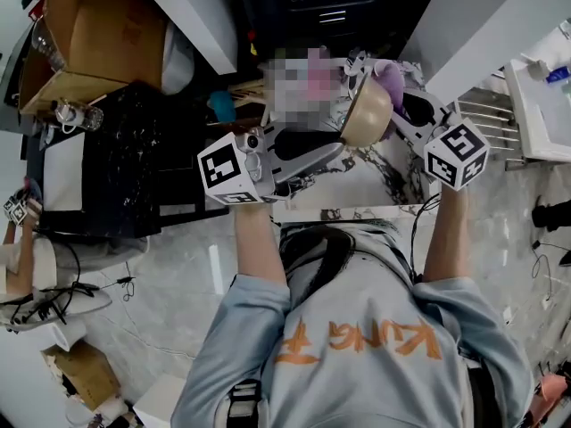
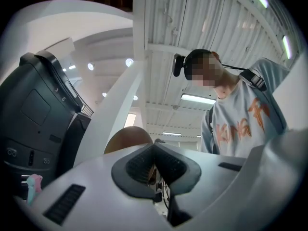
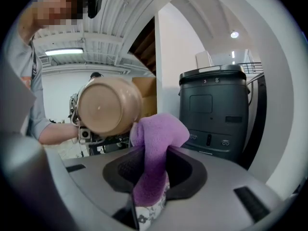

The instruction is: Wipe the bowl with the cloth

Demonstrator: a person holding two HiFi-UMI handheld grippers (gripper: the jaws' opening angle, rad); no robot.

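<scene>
left gripper (image 2: 154,167): closed tight on bowl (image 3: 109,106) rim (bowl mid-left of frame)
right gripper (image 3: 153,172): clamped on purple cloth (image 3: 159,136), just beside bowl

A cardboard box (image 1: 98,34) sits at the upper left above a black speckled top (image 1: 134,163) with a glass jar (image 1: 76,114) at its edge, a marbled bench (image 1: 357,184) lies in the middle, a wire rack (image 1: 486,119) stands at the right, and cables (image 1: 53,297) trail over the pale floor (image 1: 178,266).

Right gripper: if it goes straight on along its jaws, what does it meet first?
Probably the bowl: its tan underside sits just ahead, slightly left of the purple cloth in the right gripper. Depth unclear; it might pass beside.
</scene>
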